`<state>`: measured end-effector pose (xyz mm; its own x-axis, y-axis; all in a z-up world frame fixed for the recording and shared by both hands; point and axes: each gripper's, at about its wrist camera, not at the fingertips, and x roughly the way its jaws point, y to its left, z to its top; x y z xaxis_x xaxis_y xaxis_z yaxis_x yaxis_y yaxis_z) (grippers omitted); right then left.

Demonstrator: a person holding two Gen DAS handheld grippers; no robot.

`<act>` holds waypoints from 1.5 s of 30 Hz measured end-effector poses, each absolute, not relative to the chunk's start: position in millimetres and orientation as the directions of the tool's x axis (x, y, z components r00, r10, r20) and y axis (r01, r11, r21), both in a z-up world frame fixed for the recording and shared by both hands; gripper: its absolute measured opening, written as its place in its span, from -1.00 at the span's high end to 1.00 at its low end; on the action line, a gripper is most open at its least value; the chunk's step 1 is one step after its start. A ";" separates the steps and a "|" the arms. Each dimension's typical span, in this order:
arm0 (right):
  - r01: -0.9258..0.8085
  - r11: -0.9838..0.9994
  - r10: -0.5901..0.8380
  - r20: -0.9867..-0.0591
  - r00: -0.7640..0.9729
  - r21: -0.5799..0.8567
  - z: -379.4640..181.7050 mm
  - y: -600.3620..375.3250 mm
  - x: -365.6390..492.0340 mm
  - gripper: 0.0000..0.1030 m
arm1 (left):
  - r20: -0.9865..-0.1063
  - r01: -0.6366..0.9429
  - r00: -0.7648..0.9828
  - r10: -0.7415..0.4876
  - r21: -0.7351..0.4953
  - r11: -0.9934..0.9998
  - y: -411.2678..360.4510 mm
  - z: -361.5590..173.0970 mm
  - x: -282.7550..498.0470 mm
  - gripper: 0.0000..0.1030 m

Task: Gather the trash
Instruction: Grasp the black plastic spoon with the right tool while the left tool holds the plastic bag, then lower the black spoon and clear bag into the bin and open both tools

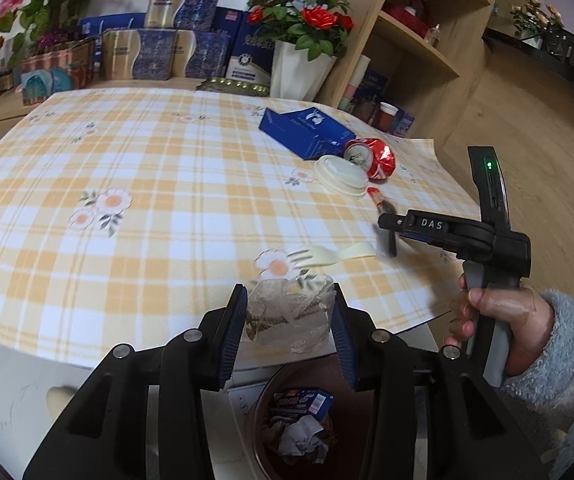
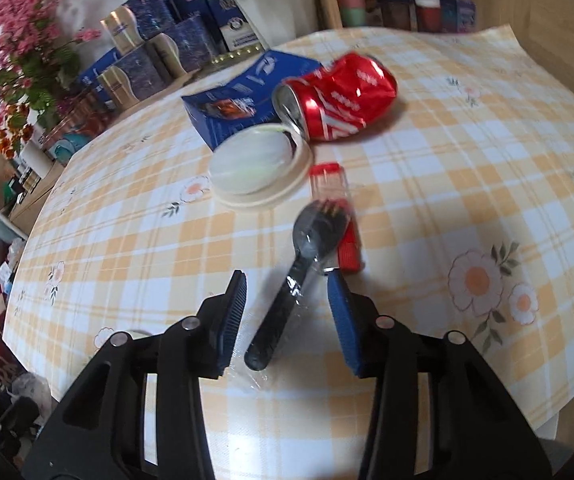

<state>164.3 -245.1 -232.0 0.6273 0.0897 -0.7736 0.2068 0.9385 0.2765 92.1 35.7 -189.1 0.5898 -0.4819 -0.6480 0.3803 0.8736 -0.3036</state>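
Note:
My left gripper (image 1: 289, 292) is shut on a crumpled clear plastic wrapper (image 1: 287, 320), held at the table's near edge above a round bin (image 1: 261, 404) holding paper and packets. My right gripper (image 2: 287, 280), carried by a hand in a fluffy sleeve, stands open astride a black spoon-fork (image 2: 287, 292) in a clear wrapper; neither pad touches the handle. In the left wrist view the right gripper (image 1: 387, 240) points down at that spoon. A cream plastic fork (image 1: 327, 258) lies close by. Further off lie a white lid (image 2: 255, 168), a crushed red can (image 2: 339, 100), a blue carton (image 2: 239, 92) and a red packet (image 2: 341, 216).
The yellow checked tablecloth (image 1: 127, 220) covers the table. Boxes, flower pots (image 1: 299, 68) and a planter line its far side. A wooden shelf unit (image 1: 415, 40) with cups stands at the back right. The cloth's right corner (image 2: 527, 340) overhangs the table edge.

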 end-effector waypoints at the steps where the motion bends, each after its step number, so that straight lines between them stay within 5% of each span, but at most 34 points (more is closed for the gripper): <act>1: 0.212 0.937 0.088 -0.773 0.628 0.279 -233.4 -245.0 165.0 0.14 | -0.653 0.375 0.585 -0.481 -0.308 0.874 37.5 -191.0 92.4 0.22; 4: 0.211 0.944 0.067 -0.773 0.631 0.254 -233.4 -242.3 166.2 0.23 | -0.656 0.368 0.578 -0.486 -0.321 0.872 41.5 -193.7 91.6 0.22; 6: 0.202 0.950 0.061 -0.779 0.625 0.237 -234.0 -240.8 167.8 0.55 | -0.653 0.369 0.577 -0.490 -0.327 0.870 42.9 -193.5 89.7 0.22; 9: 0.175 0.957 0.079 -0.786 0.613 0.232 -233.1 -239.8 167.9 0.78 | -0.654 0.373 0.578 -0.487 -0.320 0.871 42.5 -192.4 86.5 0.22; 23: -0.147 0.954 0.286 -0.646 0.708 0.262 -188.9 -239.3 77.6 0.81 | -0.645 0.397 0.582 -0.495 -0.305 0.866 37.7 -177.4 46.9 0.22; 35: -0.375 0.906 0.395 -0.713 0.579 0.197 -222.2 -204.0 -4.0 0.81 | -0.668 0.420 0.566 -0.484 -0.271 0.866 27.9 -190.2 7.1 0.22; 45: -0.359 0.910 0.369 -0.796 0.479 0.206 -258.0 -194.5 2.4 0.81 | -0.716 0.390 0.530 -0.454 -0.270 0.880 25.8 -207.6 13.1 0.22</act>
